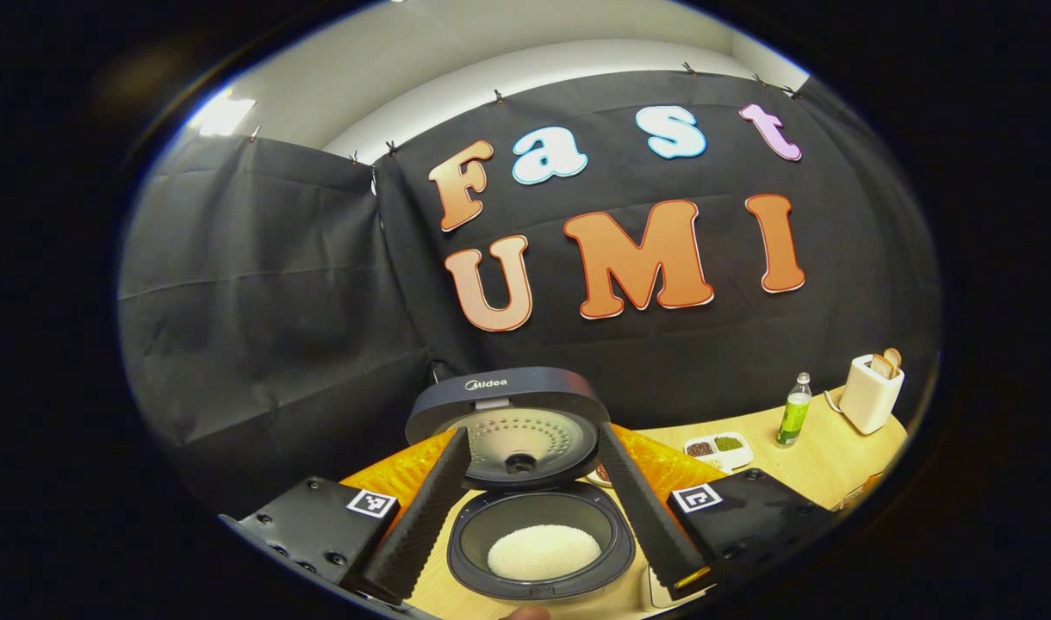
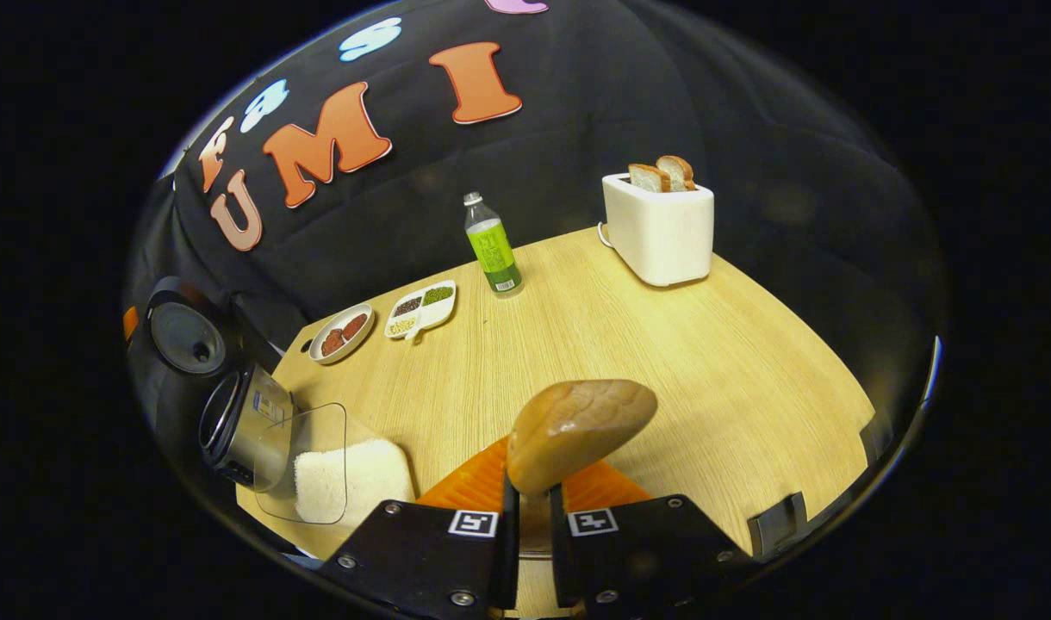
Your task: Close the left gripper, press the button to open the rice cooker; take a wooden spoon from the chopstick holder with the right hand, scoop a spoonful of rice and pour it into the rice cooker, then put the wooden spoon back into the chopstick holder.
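Note:
The rice cooker [image 1: 534, 482] stands with its lid [image 1: 508, 413] raised, and white rice [image 1: 543, 551] lies in its inner pot. My left gripper [image 1: 532, 435] is open, one finger on each side of the cooker and touching nothing. My right gripper [image 2: 532, 508] is shut on the handle of the wooden spoon [image 2: 577, 430], whose bowl sticks up over the table. No rice shows on the spoon's visible face. To its left are a clear container of rice [image 2: 345, 478] and the open rice cooker [image 2: 233, 422].
An orange mat [image 1: 405, 469] lies under the cooker. Farther back on the wooden table [image 2: 663, 362] stand a white toaster [image 2: 659, 228] with bread, a green bottle [image 2: 491, 245], a divided dish [image 2: 422, 310] of beans and a small round dish [image 2: 340, 331].

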